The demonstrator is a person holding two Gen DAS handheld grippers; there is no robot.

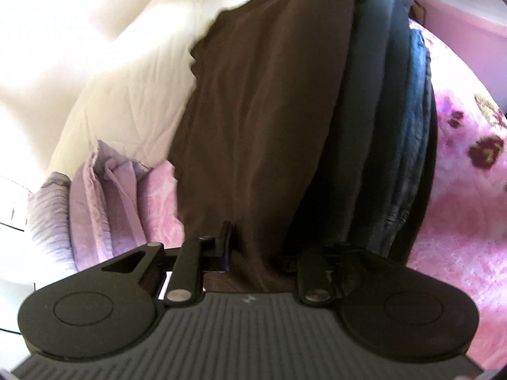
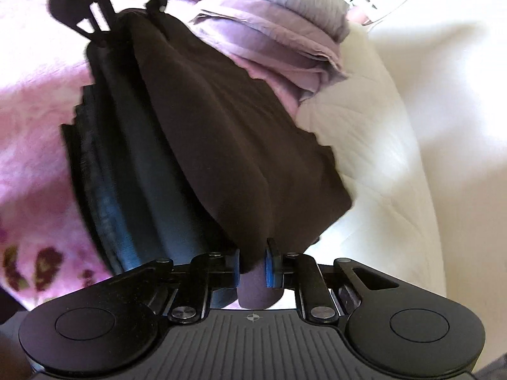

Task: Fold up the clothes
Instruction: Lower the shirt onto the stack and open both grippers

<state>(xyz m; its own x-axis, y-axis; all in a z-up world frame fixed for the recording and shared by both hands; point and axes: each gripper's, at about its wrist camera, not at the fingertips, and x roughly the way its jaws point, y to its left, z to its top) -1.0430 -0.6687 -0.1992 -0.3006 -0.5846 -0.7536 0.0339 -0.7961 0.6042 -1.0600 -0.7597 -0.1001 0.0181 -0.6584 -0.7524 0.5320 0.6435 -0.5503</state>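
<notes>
A dark brown garment (image 1: 253,110) hangs stretched between my two grippers; it also shows in the right wrist view (image 2: 228,145). My left gripper (image 1: 272,253) has its fingers wide apart with the brown cloth passing between them; whether it clamps the cloth is not clear. In the right wrist view the left gripper (image 2: 126,22) sits at the cloth's far end. My right gripper (image 2: 252,266) is shut on the brown garment's near edge, blue pads pressing both sides. Below lies a stack of folded dark clothes (image 1: 389,126), also in the right wrist view (image 2: 126,171).
A pink floral blanket (image 1: 469,190) covers the bed. Folded lilac clothes (image 1: 104,202) lie beside a cream quilted cover (image 1: 120,95); both also show in the right wrist view, lilac clothes (image 2: 272,38) and cream cover (image 2: 396,158).
</notes>
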